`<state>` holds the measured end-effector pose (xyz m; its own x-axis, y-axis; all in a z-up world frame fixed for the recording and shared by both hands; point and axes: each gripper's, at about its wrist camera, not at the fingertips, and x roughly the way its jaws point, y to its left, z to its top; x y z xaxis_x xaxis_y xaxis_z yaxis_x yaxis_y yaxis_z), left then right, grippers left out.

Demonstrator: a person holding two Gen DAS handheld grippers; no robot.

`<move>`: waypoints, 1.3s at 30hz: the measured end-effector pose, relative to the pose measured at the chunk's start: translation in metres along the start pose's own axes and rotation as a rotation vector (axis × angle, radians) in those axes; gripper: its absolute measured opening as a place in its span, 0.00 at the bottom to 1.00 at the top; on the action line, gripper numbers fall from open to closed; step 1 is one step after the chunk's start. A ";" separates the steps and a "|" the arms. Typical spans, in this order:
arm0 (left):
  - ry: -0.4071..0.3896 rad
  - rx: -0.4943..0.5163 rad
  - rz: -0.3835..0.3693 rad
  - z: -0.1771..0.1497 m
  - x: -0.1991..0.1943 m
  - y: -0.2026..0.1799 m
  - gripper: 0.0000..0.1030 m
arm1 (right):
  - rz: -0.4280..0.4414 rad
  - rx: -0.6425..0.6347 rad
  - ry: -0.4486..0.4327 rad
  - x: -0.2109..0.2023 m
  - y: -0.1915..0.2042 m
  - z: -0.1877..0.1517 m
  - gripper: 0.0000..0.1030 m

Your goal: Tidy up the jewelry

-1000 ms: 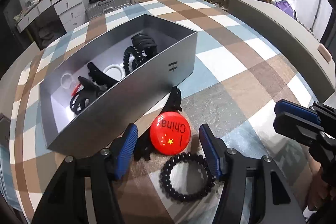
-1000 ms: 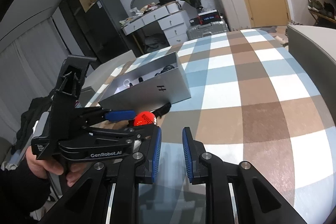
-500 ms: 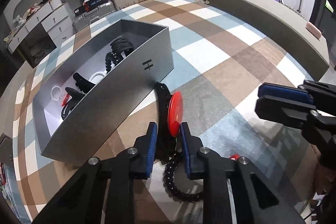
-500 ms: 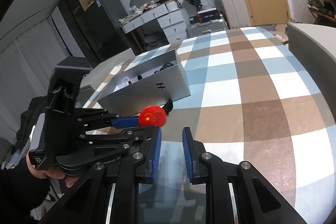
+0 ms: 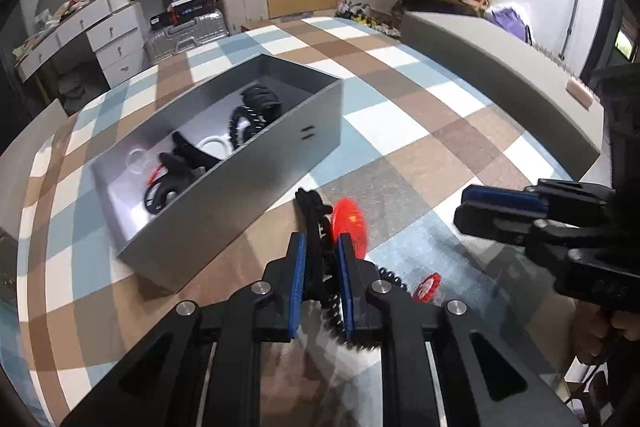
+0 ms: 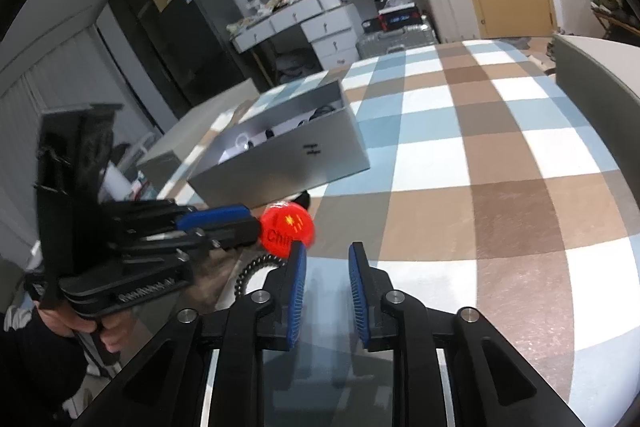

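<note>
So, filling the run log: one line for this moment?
left gripper: shut on hair clip | right gripper: opening, empty | box: beside

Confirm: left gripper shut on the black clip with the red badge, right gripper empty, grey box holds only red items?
Not the box. In the left wrist view the grey box holds mostly black hair clips and coil ties plus white rings; only a small red bit shows. The rest stands: the left gripper is shut on the black clip with the red badge, and the right gripper is empty, jaws opening.

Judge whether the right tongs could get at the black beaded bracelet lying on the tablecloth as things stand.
Probably not cleanly: the beaded bracelet lies close to the right tongs, whose jaws are opening and empty, but the left tongs, shut on a black hair clip, hang right over it.
</note>
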<state>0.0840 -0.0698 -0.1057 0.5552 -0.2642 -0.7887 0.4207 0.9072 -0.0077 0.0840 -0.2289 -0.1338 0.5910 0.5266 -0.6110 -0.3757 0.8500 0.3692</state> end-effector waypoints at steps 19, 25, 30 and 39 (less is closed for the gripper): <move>-0.036 -0.092 -0.002 -0.043 -0.030 0.040 0.24 | -0.086 -0.267 0.194 0.079 0.051 0.022 0.44; -0.039 -0.093 -0.021 -0.050 -0.032 0.045 0.24 | -0.146 -0.350 0.228 0.090 0.062 0.019 0.44; -0.047 -0.101 -0.042 -0.051 -0.033 0.046 0.24 | -0.166 -0.392 0.215 0.086 0.067 0.014 0.41; -0.057 -0.048 -0.104 -0.049 -0.038 0.022 0.24 | -0.146 -0.228 0.047 0.033 0.040 0.024 0.41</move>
<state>0.0378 -0.0237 -0.1061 0.5511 -0.3748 -0.7455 0.4439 0.8882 -0.1184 0.1059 -0.1774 -0.1227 0.6189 0.3926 -0.6803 -0.4429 0.8897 0.1105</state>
